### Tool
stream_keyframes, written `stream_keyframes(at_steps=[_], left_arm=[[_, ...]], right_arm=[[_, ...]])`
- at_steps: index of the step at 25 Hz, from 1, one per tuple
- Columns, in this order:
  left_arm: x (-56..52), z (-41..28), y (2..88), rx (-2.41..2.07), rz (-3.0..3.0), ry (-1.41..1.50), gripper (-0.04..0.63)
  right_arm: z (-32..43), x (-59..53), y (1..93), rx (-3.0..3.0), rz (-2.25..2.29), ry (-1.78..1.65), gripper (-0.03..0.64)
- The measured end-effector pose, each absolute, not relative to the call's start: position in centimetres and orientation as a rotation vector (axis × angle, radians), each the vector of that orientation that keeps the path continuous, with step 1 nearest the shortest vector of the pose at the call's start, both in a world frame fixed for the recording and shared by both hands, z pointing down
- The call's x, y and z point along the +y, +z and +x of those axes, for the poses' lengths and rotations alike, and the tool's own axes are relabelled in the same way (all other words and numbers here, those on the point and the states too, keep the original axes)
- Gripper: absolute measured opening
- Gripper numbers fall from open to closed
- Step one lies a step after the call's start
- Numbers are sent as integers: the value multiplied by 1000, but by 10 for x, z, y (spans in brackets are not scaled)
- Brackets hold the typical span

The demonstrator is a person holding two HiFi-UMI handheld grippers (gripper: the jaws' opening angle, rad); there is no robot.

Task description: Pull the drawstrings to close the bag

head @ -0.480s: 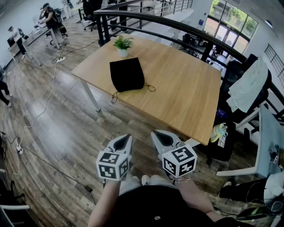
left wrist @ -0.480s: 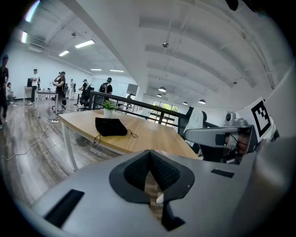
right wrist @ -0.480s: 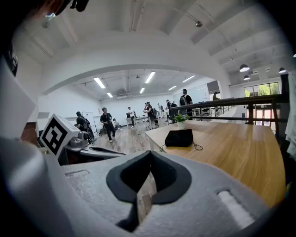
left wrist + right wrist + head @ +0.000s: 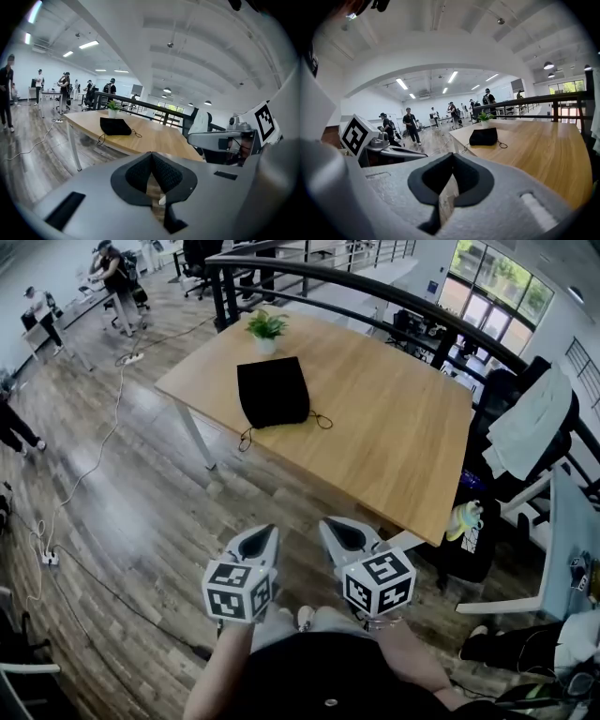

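A black drawstring bag (image 4: 273, 391) lies flat on the wooden table (image 4: 394, 437), near its far left end. Its thin black cords (image 4: 322, 420) trail off the near side, and one hangs over the table's edge. The same bag (image 4: 115, 126) is small and distant in the left gripper view, and the bag (image 4: 483, 136) is just as far off in the right gripper view. My left gripper (image 4: 260, 538) and right gripper (image 4: 343, 534) are both shut and empty. I hold them side by side close to my body, above the floor, well short of the table.
A small potted plant (image 4: 265, 329) stands on the table just behind the bag. A black railing (image 4: 375, 292) runs behind the table. Chairs with a pale garment (image 4: 534, 423) stand at the right. Several people (image 4: 114, 277) work at desks far left; cables cross the wooden floor (image 4: 112, 512).
The view has shifted slightly: the table and bag sit a little higher and further right in the head view. Both grippers keep their place and stay shut.
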State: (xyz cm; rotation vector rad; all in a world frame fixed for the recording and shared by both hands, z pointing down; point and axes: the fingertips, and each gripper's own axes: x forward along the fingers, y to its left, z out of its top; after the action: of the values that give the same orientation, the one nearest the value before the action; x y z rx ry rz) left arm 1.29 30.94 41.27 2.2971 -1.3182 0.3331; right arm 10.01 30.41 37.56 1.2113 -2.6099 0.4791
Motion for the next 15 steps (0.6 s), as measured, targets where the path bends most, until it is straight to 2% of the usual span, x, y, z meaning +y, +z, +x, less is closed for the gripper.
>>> stream_keyframes(at_steps=[15], left_arm=[[317, 46, 435, -1289, 2272, 314, 15]], right_arm=[[114, 309, 397, -2636, 1128, 486, -2]])
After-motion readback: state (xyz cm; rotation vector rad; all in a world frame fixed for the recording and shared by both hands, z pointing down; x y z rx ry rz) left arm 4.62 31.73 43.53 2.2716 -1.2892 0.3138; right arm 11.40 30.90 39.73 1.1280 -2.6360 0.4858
